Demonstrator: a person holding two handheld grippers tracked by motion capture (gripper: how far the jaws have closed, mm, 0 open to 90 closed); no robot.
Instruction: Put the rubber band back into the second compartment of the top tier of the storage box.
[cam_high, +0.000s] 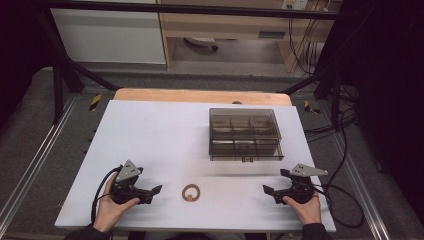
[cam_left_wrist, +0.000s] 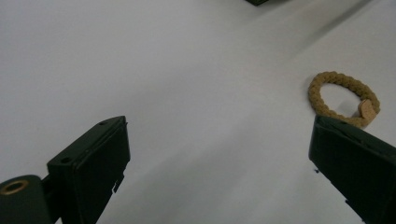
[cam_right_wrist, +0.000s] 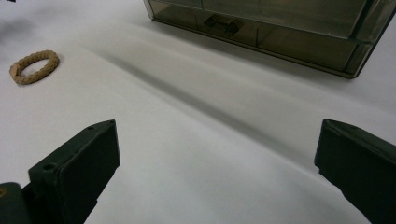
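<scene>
A braided tan ring lies flat on the white bench, low in the high view and just left of centre, between the two grippers. It is nearer the left gripper, whose jaws point right toward it; the right gripper sits well apart at the lower right of the frame, its jaws pointing left. Both pairs of jaws are spread wide and hold nothing. In the left gripper view the ring lies at the right edge, just above the tip of the right-hand jaw and outside the gap, so a grasp would likely call for a swing toward that side before closing. Being round, it has no long axis; a small flat tab marks its lower right side. In the right gripper view the ring lies far off in the upper left. A smoky clear drawer box stands upper right of centre, its drawer handle facing the person, the drawer apparently closed.
</scene>
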